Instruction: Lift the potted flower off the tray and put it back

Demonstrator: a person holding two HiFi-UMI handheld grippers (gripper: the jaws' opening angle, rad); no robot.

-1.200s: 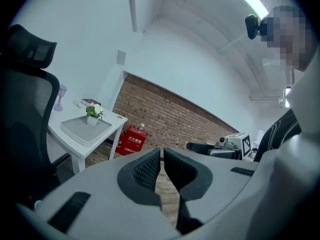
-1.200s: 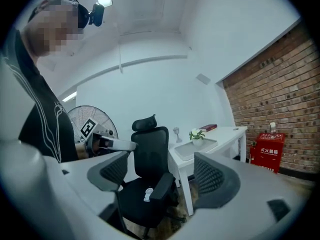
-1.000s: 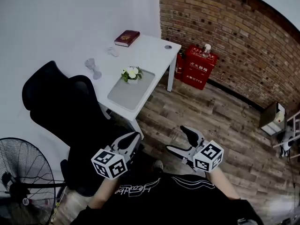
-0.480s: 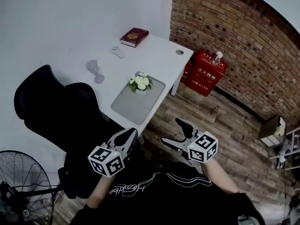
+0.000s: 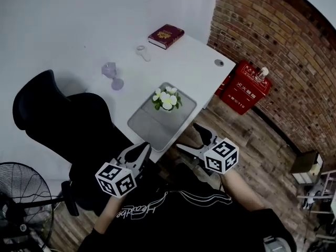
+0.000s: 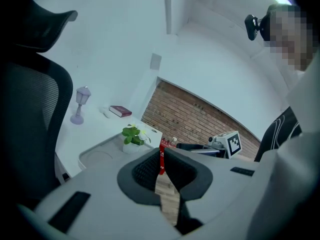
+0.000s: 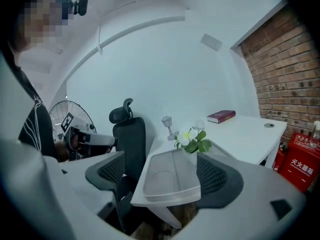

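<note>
**Desk:** What's on your screen?

**Me:** Biggest first. A red-brown brick wall (image 5: 273,30) runs down the right, with a wooden plank floor (image 5: 273,140) below it. A white rectangular worktop (image 5: 194,67) stands in the corner against the pale wall. There's a black mesh-backed office chair (image 5: 68,130) beside its left side and a black round floor fan (image 5: 23,198) at bottom left.

**Desk:** And the red thing?

**Me:** That's a red fire-extinguisher box (image 5: 247,91) on the floor against the bricks, just beside the worktop's far end.

**Desk:** Where's the flower?

**Me:** It's on the tray. The grey rectangular tray (image 5: 149,125) lies at the worktop's near edge. The small potted flower (image 5: 167,101), cream blooms and green leaves in a white pot, stands upright at the tray's far end.

**Desk:** Your grippers?

**Me:** Both are low, short of the worktop and well apart from the flower. I see the left gripper (image 5: 139,151) over the chair's seat. Its jaws are drawn almost together, with only a sliver between the pads and nothing gripped. The right gripper (image 5: 188,138) is near the tray's near corner, its jaws spread wide and empty. Looking along them, I see the tray and flower framed between, farther off.

**Desk:** Anything smaller?

**Me:** There's a dark red hardback book (image 5: 166,35) at the worktop's far end. A lilac stemmed ornament (image 5: 112,75) stands toward the chair side. Near the book is a small clear object (image 5: 142,51) I can't identify.
</note>
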